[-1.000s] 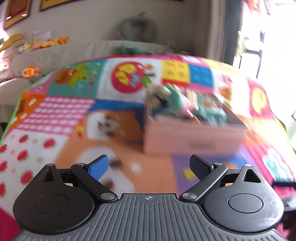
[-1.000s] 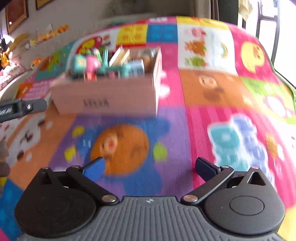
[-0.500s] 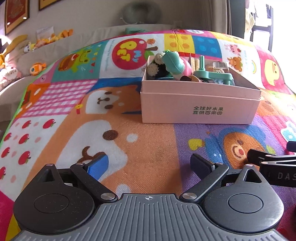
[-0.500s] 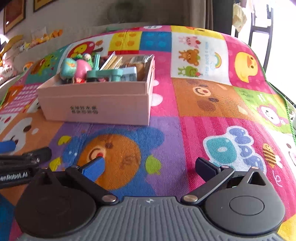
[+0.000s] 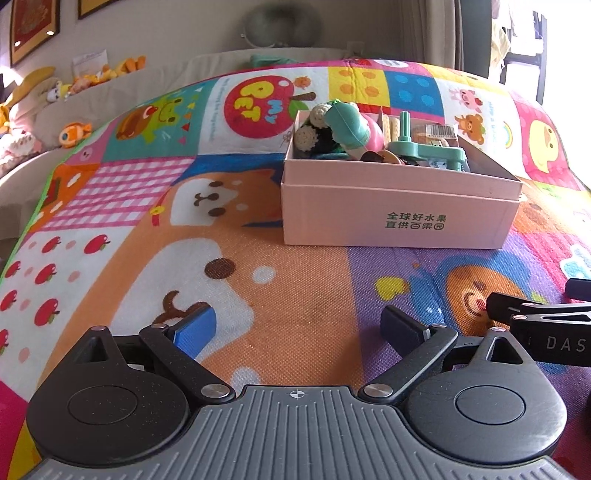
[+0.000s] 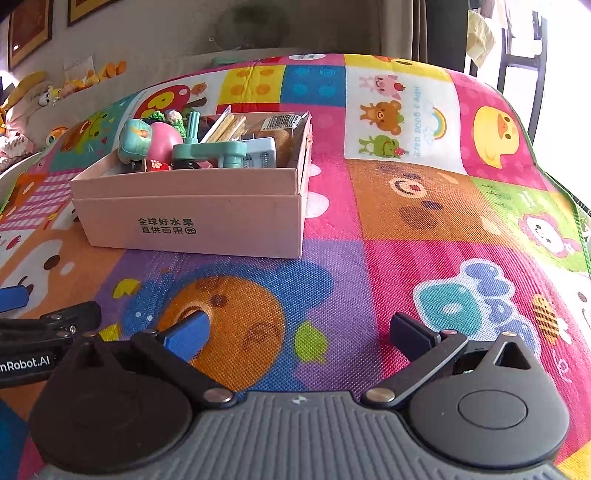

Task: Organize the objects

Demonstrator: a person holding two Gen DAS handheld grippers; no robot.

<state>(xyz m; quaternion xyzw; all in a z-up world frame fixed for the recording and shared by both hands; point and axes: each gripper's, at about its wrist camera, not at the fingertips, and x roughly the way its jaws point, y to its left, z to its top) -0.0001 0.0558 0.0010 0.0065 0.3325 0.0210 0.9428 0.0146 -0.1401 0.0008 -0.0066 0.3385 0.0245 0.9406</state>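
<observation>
A pink cardboard box stands on the colourful play mat, ahead and right in the left wrist view, ahead and left in the right wrist view. It holds several toys: a teal plastic crank piece, a pink ball, crochet balls, wooden sticks and a wrapped packet. My left gripper is open and empty, low over the mat. My right gripper is open and empty beside it.
A beige sofa with plush toys runs along the mat's far edge. Framed pictures hang on the wall. A bright window with a dark frame is at the far right.
Both views have steadied from blur and settled low over the mat facing the box. The grippers have come side by side; each now shows at the edge of the other's view.
</observation>
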